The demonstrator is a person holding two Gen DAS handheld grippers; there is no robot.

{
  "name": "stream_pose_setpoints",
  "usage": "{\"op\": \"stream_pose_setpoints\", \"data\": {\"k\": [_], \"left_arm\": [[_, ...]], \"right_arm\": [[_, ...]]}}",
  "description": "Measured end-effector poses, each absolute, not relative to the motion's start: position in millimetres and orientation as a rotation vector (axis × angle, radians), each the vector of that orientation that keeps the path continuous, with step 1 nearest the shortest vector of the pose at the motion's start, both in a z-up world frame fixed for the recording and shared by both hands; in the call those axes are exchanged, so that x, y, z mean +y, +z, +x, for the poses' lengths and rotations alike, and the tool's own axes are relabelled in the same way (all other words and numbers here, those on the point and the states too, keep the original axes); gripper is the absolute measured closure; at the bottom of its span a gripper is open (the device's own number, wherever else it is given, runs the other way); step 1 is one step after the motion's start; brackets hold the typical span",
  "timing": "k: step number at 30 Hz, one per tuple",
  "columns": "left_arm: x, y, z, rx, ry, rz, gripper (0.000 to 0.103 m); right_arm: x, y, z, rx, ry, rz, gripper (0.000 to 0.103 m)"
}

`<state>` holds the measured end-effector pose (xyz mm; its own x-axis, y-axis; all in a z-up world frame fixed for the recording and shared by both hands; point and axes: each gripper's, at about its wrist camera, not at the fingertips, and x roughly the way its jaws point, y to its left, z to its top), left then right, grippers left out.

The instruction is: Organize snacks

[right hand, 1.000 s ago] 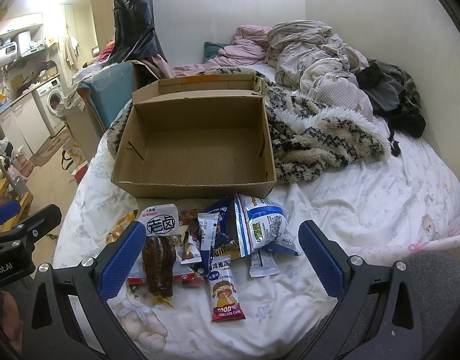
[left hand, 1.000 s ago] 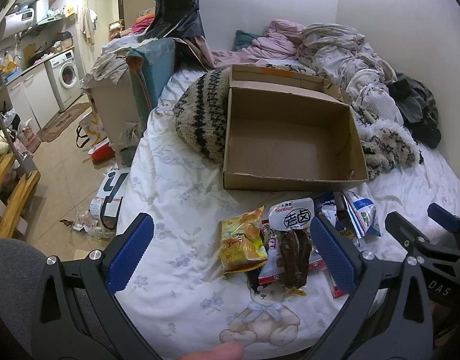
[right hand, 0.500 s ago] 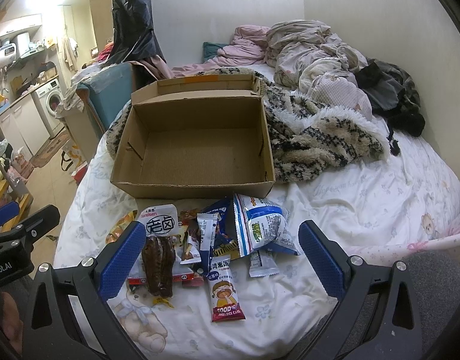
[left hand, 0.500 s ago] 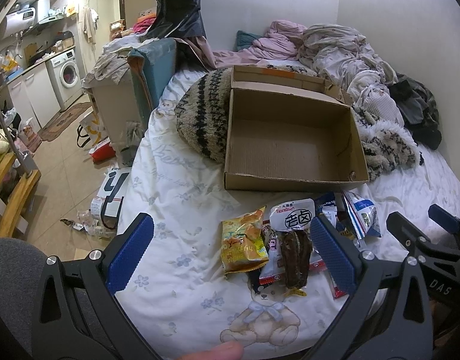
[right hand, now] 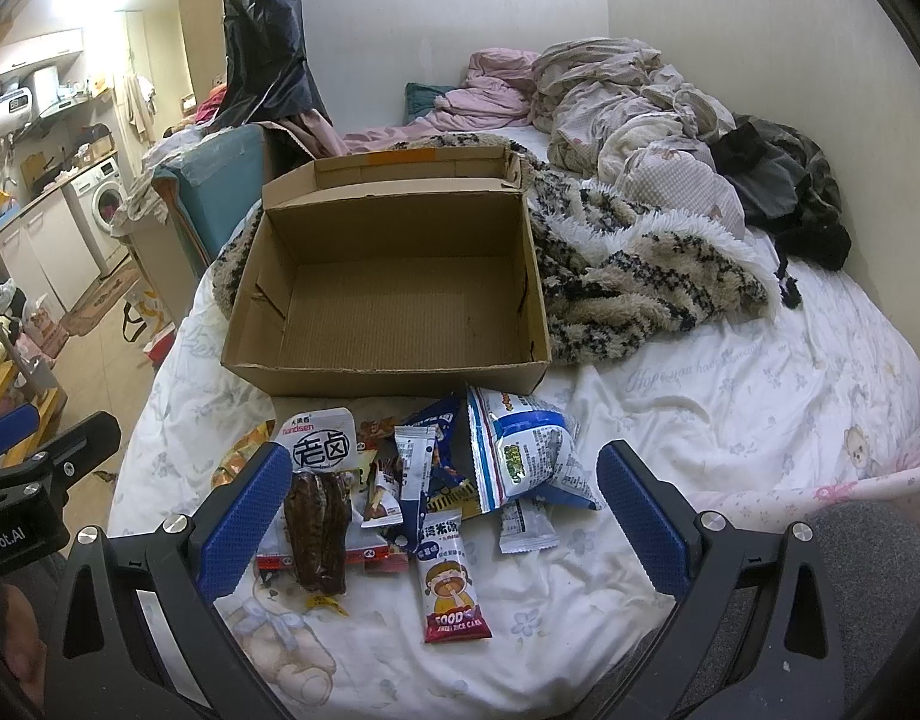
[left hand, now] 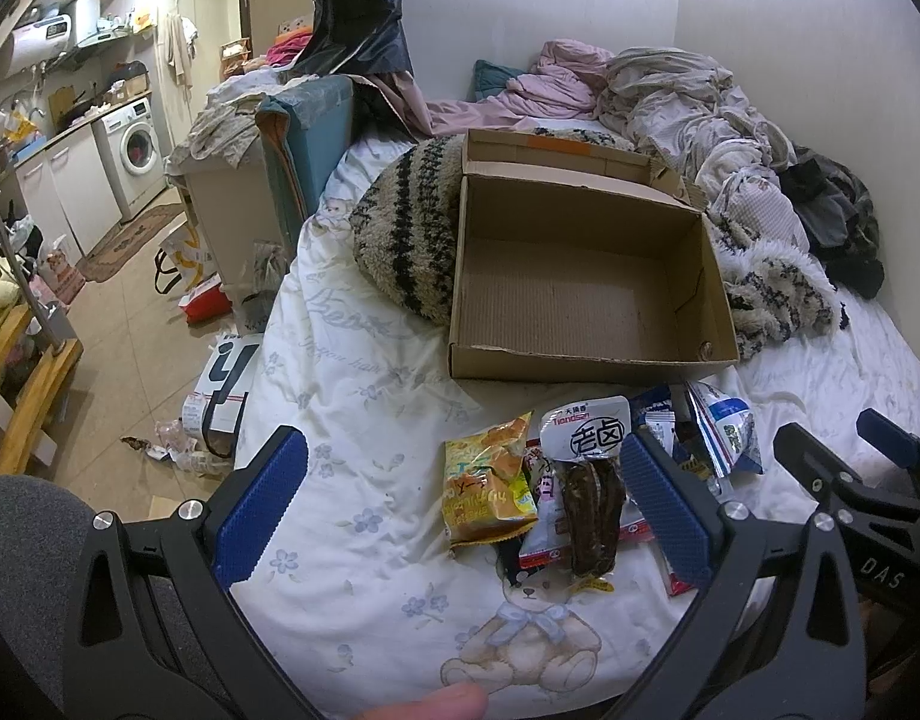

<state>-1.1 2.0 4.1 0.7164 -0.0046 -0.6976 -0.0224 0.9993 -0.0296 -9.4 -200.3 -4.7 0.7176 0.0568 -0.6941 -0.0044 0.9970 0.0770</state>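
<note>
An empty cardboard box (left hand: 586,294) (right hand: 394,300) lies open on the bed. In front of it lies a pile of snack packets: a yellow bag (left hand: 487,486), a clear pack of dark meat sticks (left hand: 589,504) (right hand: 316,516), a blue-and-white bag (right hand: 520,456) and a rice cake stick (right hand: 451,588). My left gripper (left hand: 463,504) is open and empty, held above the yellow bag and meat pack. My right gripper (right hand: 439,522) is open and empty, held above the pile's middle. Each gripper shows at the edge of the other's view.
A striped fuzzy blanket (right hand: 640,276) lies beside and under the box. Crumpled bedding and clothes (right hand: 640,114) fill the head of the bed. The bed's left edge drops to a cluttered floor (left hand: 130,324) with a blue bin (left hand: 310,138).
</note>
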Motion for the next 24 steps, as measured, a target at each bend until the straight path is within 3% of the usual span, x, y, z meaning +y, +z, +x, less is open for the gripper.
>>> {"op": "stream_pose_setpoints", "data": {"k": [24], "left_arm": [[5.3, 0.6, 0.3, 0.801, 0.014, -0.002, 0.0]], "right_arm": [[-200.1, -3.0, -6.8, 0.8, 0.073, 0.09, 0.0]]}}
